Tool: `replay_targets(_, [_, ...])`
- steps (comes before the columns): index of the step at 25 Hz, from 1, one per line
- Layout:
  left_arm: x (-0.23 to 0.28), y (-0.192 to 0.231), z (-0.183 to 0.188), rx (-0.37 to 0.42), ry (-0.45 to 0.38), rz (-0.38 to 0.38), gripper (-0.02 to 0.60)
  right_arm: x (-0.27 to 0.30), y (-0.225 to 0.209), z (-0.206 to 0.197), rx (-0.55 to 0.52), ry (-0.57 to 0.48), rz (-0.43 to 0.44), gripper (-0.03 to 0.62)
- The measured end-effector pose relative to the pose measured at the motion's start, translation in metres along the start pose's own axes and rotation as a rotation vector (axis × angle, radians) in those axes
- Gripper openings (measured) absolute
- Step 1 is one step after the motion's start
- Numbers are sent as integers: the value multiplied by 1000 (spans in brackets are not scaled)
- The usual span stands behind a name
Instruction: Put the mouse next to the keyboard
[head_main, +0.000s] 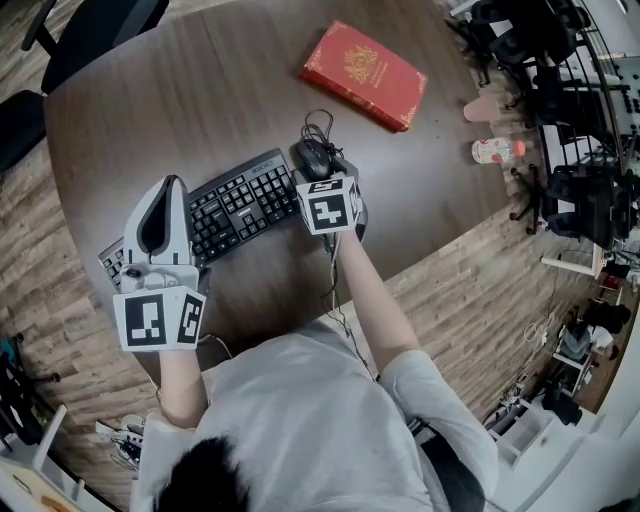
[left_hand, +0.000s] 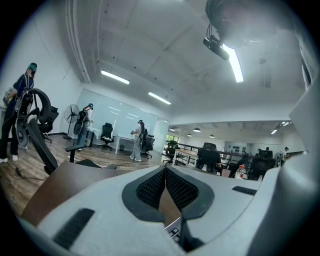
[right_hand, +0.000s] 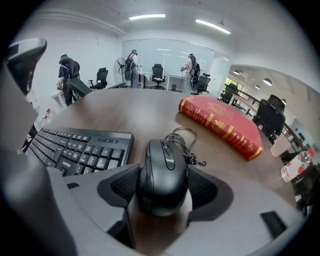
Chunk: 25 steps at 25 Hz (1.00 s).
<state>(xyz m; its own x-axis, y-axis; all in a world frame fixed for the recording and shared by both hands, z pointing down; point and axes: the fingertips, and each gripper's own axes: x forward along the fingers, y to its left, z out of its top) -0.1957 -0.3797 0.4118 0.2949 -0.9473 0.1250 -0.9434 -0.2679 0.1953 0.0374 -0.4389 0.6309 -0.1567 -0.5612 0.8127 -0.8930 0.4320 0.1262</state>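
The black wired mouse (head_main: 314, 155) (right_hand: 162, 172) rests on the brown table (head_main: 200, 90), just off the right end of the black keyboard (head_main: 240, 200) (right_hand: 75, 147). My right gripper (head_main: 322, 170) (right_hand: 164, 172) is shut on the mouse, a pad against each side. The mouse's coiled cable (right_hand: 182, 137) lies just beyond it. My left gripper (head_main: 172, 184) (left_hand: 165, 170) hovers over the left part of the keyboard, tilted upward, shut with nothing between its pads.
A red book (head_main: 365, 75) (right_hand: 220, 122) lies at the far right of the table. A small bottle (head_main: 495, 151) and a pink object (head_main: 485, 108) are near the right edge. Office chairs (head_main: 560, 190) stand to the right, and people stand far off in the room.
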Motion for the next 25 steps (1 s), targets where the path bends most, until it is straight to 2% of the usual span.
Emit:
replay_targets(5, [-1, -2, 0, -3, -2, -3, 10, 0, 0, 0, 11, -17, 15, 259])
replay_targets(16, [-3, -8, 3, 0, -10, -9, 9, -7, 4, -2, 145, -49, 120, 259])
replay_targets(21, [-5, -11, 7, 13, -15, -7, 9, -26, 0, 9, 176, -128, 114, 258])
replay_targets(25, [-11, -16, 12, 23, -23, -8, 10, -52, 6, 21, 186, -214, 159, 241])
